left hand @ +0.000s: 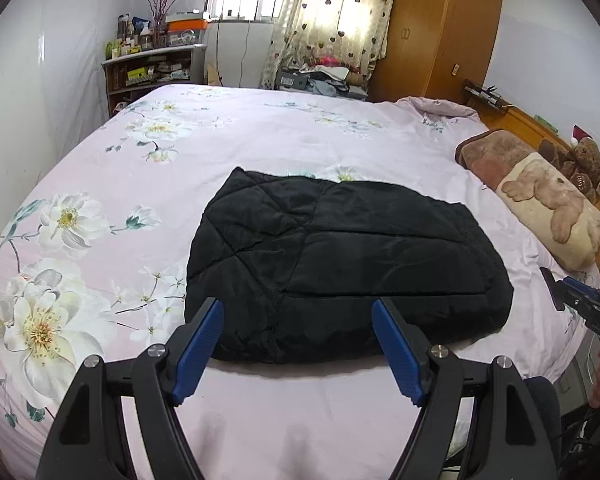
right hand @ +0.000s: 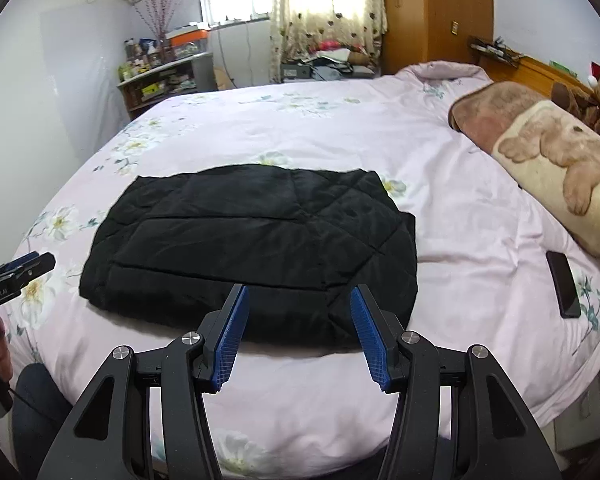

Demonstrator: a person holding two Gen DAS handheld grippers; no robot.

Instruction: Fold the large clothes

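A black quilted garment (left hand: pixel 340 256) lies folded into a flat rectangle on the pink floral bed cover (left hand: pixel 260 136). It also shows in the right wrist view (right hand: pixel 252 248). My left gripper (left hand: pixel 298 312) is open and empty, held just above the garment's near edge. My right gripper (right hand: pixel 298 300) is open and empty too, also just short of the near edge. The right gripper's tip (left hand: pixel 560 292) shows at the right edge of the left wrist view, and the left gripper's tip (right hand: pixel 32 264) at the left edge of the right wrist view.
A plush bear-print pillow (right hand: pixel 552 156) lies at the right by the wooden headboard (left hand: pixel 540 128), with a teddy bear (left hand: pixel 588 160) behind it. A black phone (right hand: pixel 563 284) lies on the bed right of the garment. Shelves (left hand: pixel 148 72), a curtain and a wardrobe (left hand: pixel 440 28) stand beyond.
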